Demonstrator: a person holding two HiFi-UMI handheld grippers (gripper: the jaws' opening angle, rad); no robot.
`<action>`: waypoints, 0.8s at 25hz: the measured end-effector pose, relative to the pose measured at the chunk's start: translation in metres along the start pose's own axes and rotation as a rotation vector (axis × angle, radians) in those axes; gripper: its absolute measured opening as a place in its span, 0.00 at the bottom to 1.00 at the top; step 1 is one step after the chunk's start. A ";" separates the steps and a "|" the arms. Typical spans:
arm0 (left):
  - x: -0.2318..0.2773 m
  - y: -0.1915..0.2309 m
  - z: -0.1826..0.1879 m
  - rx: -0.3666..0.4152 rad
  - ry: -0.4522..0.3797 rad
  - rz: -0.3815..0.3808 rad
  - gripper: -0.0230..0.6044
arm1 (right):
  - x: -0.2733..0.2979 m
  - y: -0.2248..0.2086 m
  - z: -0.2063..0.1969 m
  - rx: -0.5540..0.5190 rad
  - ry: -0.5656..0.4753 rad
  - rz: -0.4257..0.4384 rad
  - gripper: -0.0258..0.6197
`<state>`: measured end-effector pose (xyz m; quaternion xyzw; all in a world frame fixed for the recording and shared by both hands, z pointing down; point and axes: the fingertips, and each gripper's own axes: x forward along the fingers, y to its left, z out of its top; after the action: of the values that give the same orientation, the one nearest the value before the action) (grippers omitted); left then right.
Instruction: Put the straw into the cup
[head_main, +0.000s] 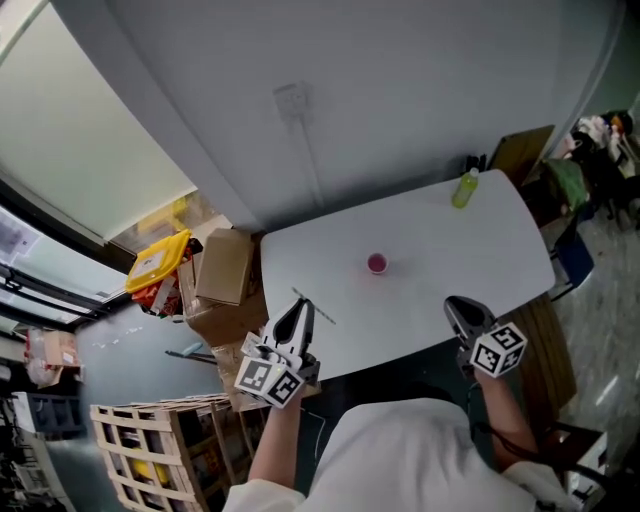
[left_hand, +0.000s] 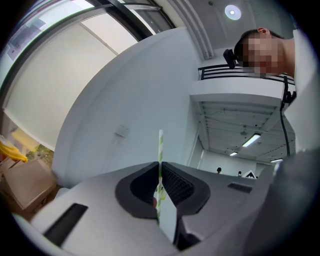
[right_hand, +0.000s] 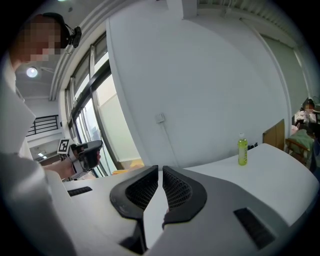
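Observation:
A small pink cup (head_main: 376, 263) stands near the middle of the white table (head_main: 440, 250). My left gripper (head_main: 299, 312) hovers over the table's near left edge, shut on a thin green-and-white striped straw (left_hand: 160, 147). The straw sticks up past the jaws in the left gripper view and shows as a thin line (head_main: 320, 313) in the head view. My right gripper (head_main: 460, 306) is at the table's near right edge, well apart from the cup. Its jaws (right_hand: 160, 171) stand nearly together with nothing between them. The cup does not show in either gripper view.
A green bottle (head_main: 464, 188) (right_hand: 242, 150) stands at the table's far right. Cardboard boxes (head_main: 224, 266), a yellow bag (head_main: 160, 258) and a wooden crate (head_main: 150, 440) sit on the floor left of the table. A chair (head_main: 576, 258) is off the right end.

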<state>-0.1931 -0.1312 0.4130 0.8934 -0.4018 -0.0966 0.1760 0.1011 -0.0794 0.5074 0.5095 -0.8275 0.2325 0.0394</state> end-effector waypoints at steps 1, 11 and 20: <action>0.002 0.002 0.000 0.000 0.003 -0.004 0.07 | 0.000 0.000 -0.001 0.002 0.003 -0.005 0.12; 0.040 0.002 -0.009 -0.008 0.033 -0.017 0.07 | 0.010 -0.021 -0.010 0.048 0.044 -0.015 0.12; 0.088 0.011 -0.031 -0.010 0.043 0.053 0.07 | 0.049 -0.054 -0.009 0.052 0.124 0.073 0.12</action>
<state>-0.1328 -0.1971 0.4431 0.8833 -0.4211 -0.0749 0.1916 0.1226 -0.1366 0.5485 0.4643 -0.8353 0.2862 0.0686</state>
